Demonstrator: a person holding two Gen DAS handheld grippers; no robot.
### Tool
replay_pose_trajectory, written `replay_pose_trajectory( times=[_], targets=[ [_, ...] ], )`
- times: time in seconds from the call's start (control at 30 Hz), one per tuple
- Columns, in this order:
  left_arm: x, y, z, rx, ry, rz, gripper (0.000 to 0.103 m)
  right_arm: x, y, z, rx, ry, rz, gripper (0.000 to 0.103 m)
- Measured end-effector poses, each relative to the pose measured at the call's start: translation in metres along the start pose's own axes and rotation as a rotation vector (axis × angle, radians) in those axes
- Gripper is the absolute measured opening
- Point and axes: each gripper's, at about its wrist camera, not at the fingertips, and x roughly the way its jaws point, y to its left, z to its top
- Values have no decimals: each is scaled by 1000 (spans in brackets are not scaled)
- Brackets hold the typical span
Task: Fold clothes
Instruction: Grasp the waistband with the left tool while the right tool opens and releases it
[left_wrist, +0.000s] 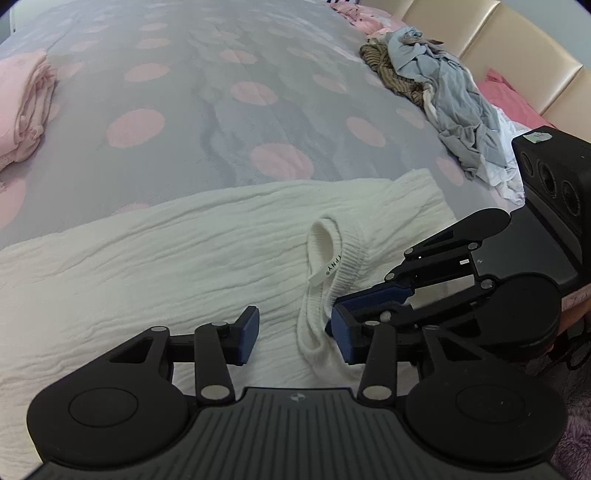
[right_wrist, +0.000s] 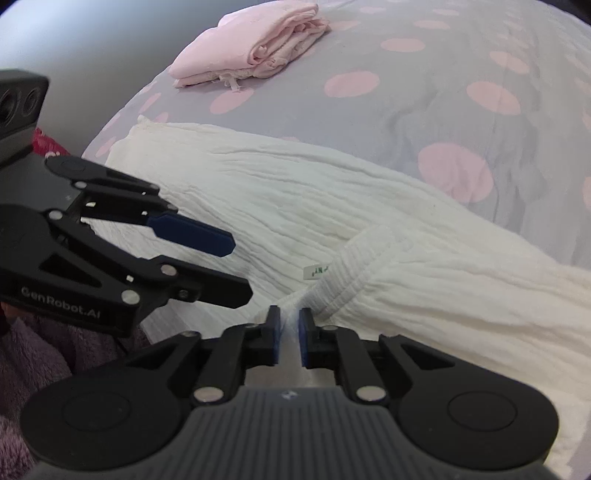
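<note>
A white ribbed sweater (left_wrist: 166, 266) lies spread on the bed, its collar (left_wrist: 332, 251) with a white label turned up near the front edge. It also shows in the right wrist view (right_wrist: 295, 199). My left gripper (left_wrist: 295, 336) is open, its blue pads on either side of the collar's lower end. My right gripper (right_wrist: 290, 338) is shut on the sweater's edge by the collar (right_wrist: 354, 266). It also shows in the left wrist view (left_wrist: 365, 301), coming in from the right. The left gripper also shows in the right wrist view (right_wrist: 218, 254), open.
The bed has a grey cover with pink dots (left_wrist: 229, 122). A folded pink garment (left_wrist: 26, 107) lies at the far left; it also shows in the right wrist view (right_wrist: 255, 48). A heap of unfolded grey, striped and white clothes (left_wrist: 443, 92) lies by the beige headboard (left_wrist: 517, 48).
</note>
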Motion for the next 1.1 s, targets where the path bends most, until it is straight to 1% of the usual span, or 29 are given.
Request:
replay_pose_trajectory(
  times=[0.03,0.07,0.13,0.2,0.27,0.4,0.5,0.63,0.67,0.7,0.77,0.8,0.83,0.87,0.9,1.0,1.1],
  targets=[
    [0,-2,0,5,-6,-7,49,-5,2,-1,-16,2,-8,35],
    [1,-4,1,8,-8,-16,49,-11,4,-2,-32,4,-15,37],
    [5,-9,3,10,-8,-37,49,-22,8,-7,-84,14,-62,49],
    [10,-14,4,19,0,-55,51,-33,11,-13,-132,8,-122,50],
    [17,-20,4,39,13,-49,52,-44,9,-20,-160,0,-148,51],
    [34,-26,4,89,45,-1,52,-55,2,-25,-160,-22,-165,52],
    [48,-24,5,96,81,39,48,-59,-4,-29,-146,-32,-165,54],
    [59,-27,3,119,104,40,46,-62,-15,-38,-119,-37,-162,54],
    [59,-31,2,144,103,51,43,-62,-17,-39,-113,-36,-161,54],
    [59,-36,1,173,100,65,38,-62,-19,-41,-106,-36,-162,54],
    [59,-47,0,231,96,92,32,-64,-24,-47,-92,-40,-166,54],
    [57,-52,-1,258,87,106,24,-66,-27,-49,-83,-48,-168,54],
    [55,-55,0,269,80,110,21,-68,-30,-51,-72,-57,-171,54],
    [50,-55,2,258,71,105,17,-72,-33,-53,-60,-67,-174,54],
    [46,-54,4,242,62,100,15,-75,-35,-55,-48,-76,-176,54],
    [27,-51,11,199,29,70,13,-83,-44,-61,-4,-104,-183,55],
    [7,-45,17,136,-4,-3,12,-90,-48,-70,22,-127,-186,57]
  ],
)
